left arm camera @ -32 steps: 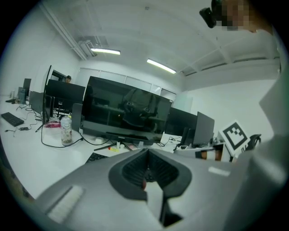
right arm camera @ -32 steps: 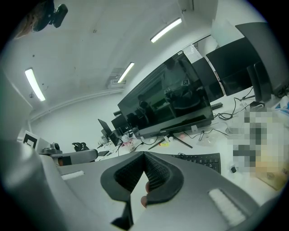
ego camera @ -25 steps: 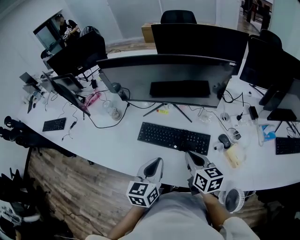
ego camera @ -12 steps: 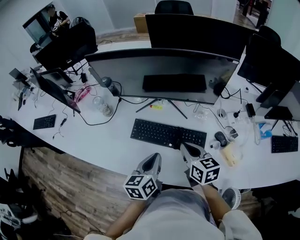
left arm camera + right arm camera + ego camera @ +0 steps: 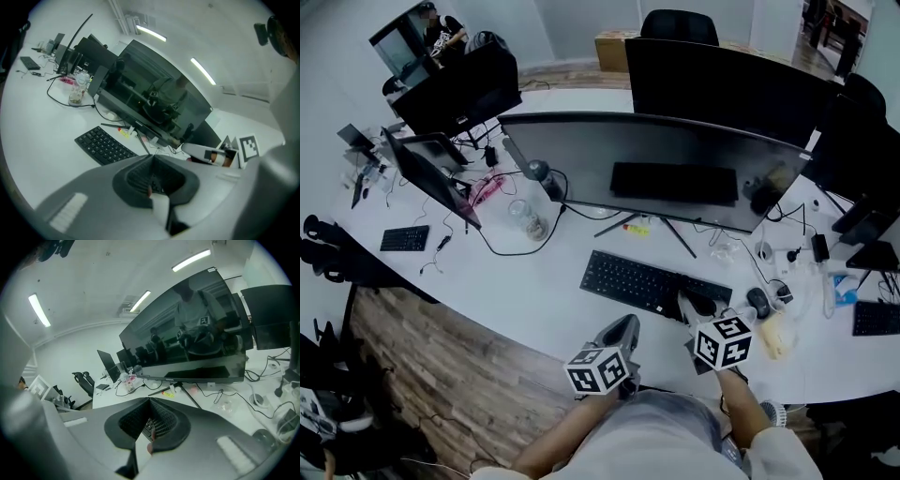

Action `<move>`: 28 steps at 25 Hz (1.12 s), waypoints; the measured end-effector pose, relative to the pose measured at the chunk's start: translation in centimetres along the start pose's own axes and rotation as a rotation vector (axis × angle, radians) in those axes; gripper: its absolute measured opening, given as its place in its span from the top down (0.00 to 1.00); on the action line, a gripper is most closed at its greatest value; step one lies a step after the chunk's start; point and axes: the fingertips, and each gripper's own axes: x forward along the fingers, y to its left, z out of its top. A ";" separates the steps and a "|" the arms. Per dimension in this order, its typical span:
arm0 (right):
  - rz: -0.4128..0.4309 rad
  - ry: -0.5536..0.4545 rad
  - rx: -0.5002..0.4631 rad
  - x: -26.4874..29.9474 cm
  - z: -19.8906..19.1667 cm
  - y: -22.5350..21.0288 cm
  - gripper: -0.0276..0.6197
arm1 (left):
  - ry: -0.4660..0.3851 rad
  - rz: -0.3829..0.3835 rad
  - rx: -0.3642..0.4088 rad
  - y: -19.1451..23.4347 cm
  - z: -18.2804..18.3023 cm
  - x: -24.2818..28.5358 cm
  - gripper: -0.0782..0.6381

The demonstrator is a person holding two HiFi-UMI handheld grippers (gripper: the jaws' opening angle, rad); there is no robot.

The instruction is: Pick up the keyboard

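The black keyboard (image 5: 649,282) lies on the white desk (image 5: 534,291) in front of the curved monitor. My right gripper (image 5: 691,303) is shut with nothing in it, and its tip overlaps the keyboard's near right end. My left gripper (image 5: 624,325) hangs at the desk's near edge, short of the keyboard's middle, jaws together and holding nothing. In the left gripper view the keyboard (image 5: 104,146) stretches ahead to the left of the shut left gripper (image 5: 152,159). In the right gripper view a few keys show just beyond the shut right gripper (image 5: 150,401).
A wide curved monitor (image 5: 652,173) on a spread stand rises behind the keyboard. A mouse (image 5: 757,302) lies right of the keyboard, a glass jar (image 5: 528,221) and cables to its left. A small keyboard (image 5: 405,239) is far left, another keyboard (image 5: 874,318) far right.
The right gripper has moved forward from the desk edge onto the keyboard's right end. The left gripper has sunk a little and rolled. Both stayed shut.
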 end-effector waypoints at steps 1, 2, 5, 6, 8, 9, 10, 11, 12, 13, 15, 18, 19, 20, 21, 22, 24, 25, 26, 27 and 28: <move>0.007 0.006 -0.011 0.4 0.1 0.0 0.95 | 0.004 0.005 -0.021 0.3 -0.2 0.3 0.89; 0.013 0.012 -0.021 0.7 0.2 0.0 0.95 | 0.008 0.009 -0.042 0.4 -0.3 0.5 0.89; 0.027 0.030 -0.045 1.9 0.7 0.1 0.95 | 0.027 0.012 -0.081 0.9 -0.5 1.0 0.89; 0.030 0.036 -0.051 2.3 0.7 0.1 0.95 | 0.034 0.014 -0.086 1.1 -0.6 1.2 0.89; 0.038 0.055 -0.063 3.0 0.6 0.0 0.95 | 0.047 0.020 -0.099 1.4 -0.8 1.5 0.89; 0.044 0.066 -0.067 3.3 0.5 0.0 0.95 | 0.053 0.022 -0.108 1.5 -1.0 1.7 0.89; 0.050 0.076 -0.071 3.6 0.3 -0.1 0.95 | 0.060 0.024 -0.116 1.6 -1.1 1.8 0.89; 0.055 0.084 -0.076 3.9 0.3 -0.1 0.95 | 0.065 0.026 -0.123 1.6 -1.3 2.0 0.89; 0.059 0.089 -0.083 4.2 0.3 -0.1 0.95 | 0.070 0.027 -0.129 1.7 -1.4 2.3 0.89; 0.063 0.092 -0.089 4.4 0.4 -0.1 0.95 | 0.075 0.027 -0.133 1.7 -1.5 2.6 0.89; 0.070 0.096 -0.098 4.8 0.5 -0.2 0.95 | 0.084 0.028 -0.143 1.7 -1.6 3.0 0.89; 0.074 0.103 -0.108 5.2 0.8 -0.3 0.95 | 0.096 0.031 -0.160 1.8 -1.9 3.5 0.89; 0.077 0.103 -0.111 5.4 0.9 -0.4 0.95 | 0.098 0.036 -0.166 2.1 -1.9 3.6 0.89; 0.078 0.103 -0.113 5.6 1.0 -0.5 0.95 | 0.101 0.041 -0.174 2.4 -1.9 3.8 0.89; 0.078 0.105 -0.116 5.8 1.1 -0.7 0.95 | 0.105 0.047 -0.185 2.7 -2.1 4.0 0.89; 0.076 0.110 -0.119 5.9 1.0 -1.1 0.95 | 0.109 0.051 -0.198 3.0 -2.3 4.2 0.89; 0.071 0.124 -0.133 6.3 0.8 -1.7 0.95 | 0.116 0.055 -0.219 3.3 -2.7 4.7 0.89; 0.070 0.131 -0.142 6.5 0.7 -2.1 0.95 | 0.118 0.055 -0.218 3.4 -2.9 4.9 0.89; 0.071 0.139 -0.150 6.9 0.6 -2.4 0.95 | 0.121 0.056 -0.209 3.4 -3.0 5.1 0.89; 0.073 0.147 -0.157 7.3 0.5 -2.7 0.95 | 0.127 0.058 -0.196 3.6 -3.1 5.4 0.89; 0.074 0.157 -0.164 7.8 0.4 -2.9 0.95 | 0.135 0.061 -0.187 3.7 -3.3 5.7 0.89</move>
